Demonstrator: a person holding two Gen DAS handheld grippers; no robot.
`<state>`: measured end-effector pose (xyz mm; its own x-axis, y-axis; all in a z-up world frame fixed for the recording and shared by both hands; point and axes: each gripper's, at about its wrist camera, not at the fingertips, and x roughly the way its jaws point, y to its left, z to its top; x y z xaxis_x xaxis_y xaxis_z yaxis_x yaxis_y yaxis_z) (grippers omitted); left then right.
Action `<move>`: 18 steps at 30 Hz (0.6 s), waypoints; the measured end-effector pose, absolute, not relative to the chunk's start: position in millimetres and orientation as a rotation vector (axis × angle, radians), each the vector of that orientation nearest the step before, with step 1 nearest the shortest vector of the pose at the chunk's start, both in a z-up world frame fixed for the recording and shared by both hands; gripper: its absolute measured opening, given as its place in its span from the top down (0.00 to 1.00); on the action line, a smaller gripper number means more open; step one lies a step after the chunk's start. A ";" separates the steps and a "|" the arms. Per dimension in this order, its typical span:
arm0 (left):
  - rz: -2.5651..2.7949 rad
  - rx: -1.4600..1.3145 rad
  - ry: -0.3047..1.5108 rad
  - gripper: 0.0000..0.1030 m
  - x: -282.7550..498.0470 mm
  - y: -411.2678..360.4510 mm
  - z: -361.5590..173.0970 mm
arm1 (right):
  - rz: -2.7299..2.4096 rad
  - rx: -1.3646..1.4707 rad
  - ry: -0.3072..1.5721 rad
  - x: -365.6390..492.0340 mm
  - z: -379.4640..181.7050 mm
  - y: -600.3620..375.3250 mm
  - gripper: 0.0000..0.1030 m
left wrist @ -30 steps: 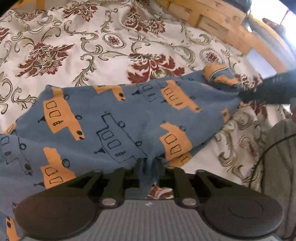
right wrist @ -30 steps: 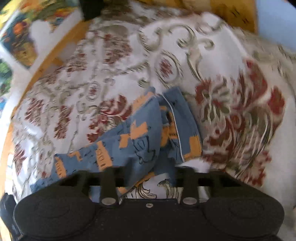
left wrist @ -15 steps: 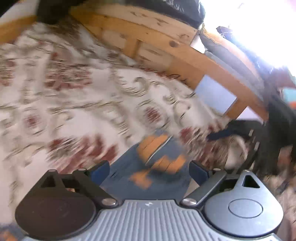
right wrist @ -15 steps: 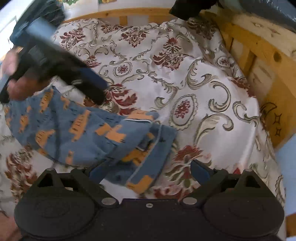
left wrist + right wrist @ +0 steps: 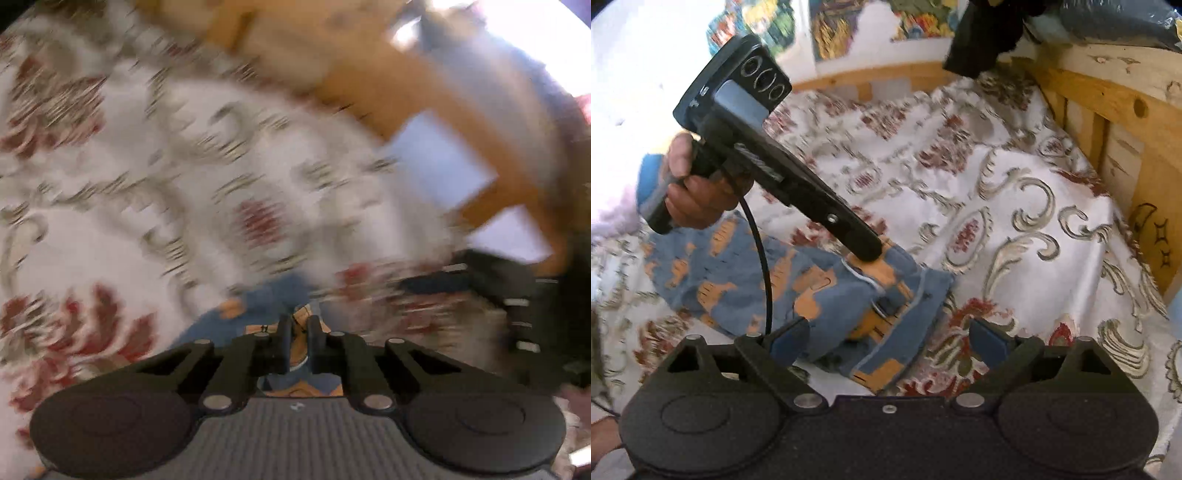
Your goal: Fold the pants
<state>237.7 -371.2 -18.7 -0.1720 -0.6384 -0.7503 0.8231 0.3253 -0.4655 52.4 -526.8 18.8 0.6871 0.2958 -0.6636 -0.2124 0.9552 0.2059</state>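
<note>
Blue pants (image 5: 738, 266) with orange prints lie crumpled on the bed, their hem ends bunched close in front of my right gripper. In the right wrist view my left gripper (image 5: 868, 251), held in a hand (image 5: 698, 199), presses its tip onto the top of the bunched hem. The left wrist view is blurred. There my left gripper (image 5: 299, 332) is closing, its fingers nearly together with orange and blue pants (image 5: 258, 295) cloth pinched between them. My right gripper (image 5: 890, 338) stands wide with jaws closing slightly. The lower hem lies between its fingers, and the pads do not touch it.
The white floral bedspread (image 5: 1015, 221) covers the bed. A wooden bed frame (image 5: 1126, 122) runs along the right and far sides, with dark cloth (image 5: 982, 37) draped over it. A black cable (image 5: 761, 258) hangs from the left gripper across the pants.
My left gripper let go of the middle of the pants, swung over to the hem ends and closed on them. My right gripper rolled and opened wide over the lower hem.
</note>
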 end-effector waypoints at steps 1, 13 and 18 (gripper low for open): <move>-1.363 0.162 1.146 0.91 235.7 -364.2 -12.7 | 0.298 0.118 0.760 52.8 19.7 -528.0 0.15; -1.505 0.206 0.979 0.91 212.4 -332.3 33.8 | 0.393 0.103 0.768 52.3 22.8 -531.7 0.33; -1.502 0.192 0.956 0.91 207.5 -321.8 36.7 | 0.533 0.253 0.676 52.9 32.5 -542.8 0.34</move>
<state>207.5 -321.8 36.7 -0.2041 -0.7486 -0.6308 0.8884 0.1291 -0.4406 52.9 -542.8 32.5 0.6536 0.5441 -0.5262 -0.3842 0.8374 0.3887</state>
